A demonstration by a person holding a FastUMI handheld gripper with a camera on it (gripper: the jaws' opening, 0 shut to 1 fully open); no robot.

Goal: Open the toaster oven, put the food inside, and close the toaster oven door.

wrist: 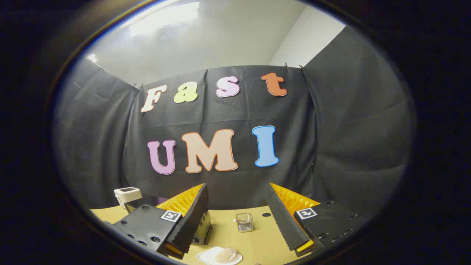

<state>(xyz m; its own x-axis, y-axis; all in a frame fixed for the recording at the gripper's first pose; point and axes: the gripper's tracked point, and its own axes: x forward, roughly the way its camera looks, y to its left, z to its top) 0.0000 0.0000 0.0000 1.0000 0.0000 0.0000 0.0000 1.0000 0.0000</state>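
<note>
Hand-held gripper (237, 198), fingers spread and holding nothing, raised above the table (257, 239), presumably to survey it. Toaster oven (201, 230) partly hidden behind the left finger; food (225, 255) on a white plate (206, 255) beside it; glass jar (244, 222) beyond.

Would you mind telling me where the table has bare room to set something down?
The gripper is open, empty. Bare table lies between the glass jar and the right finger. It is crowded by the left finger, where the toaster oven and the plate with food sit close together.
</note>
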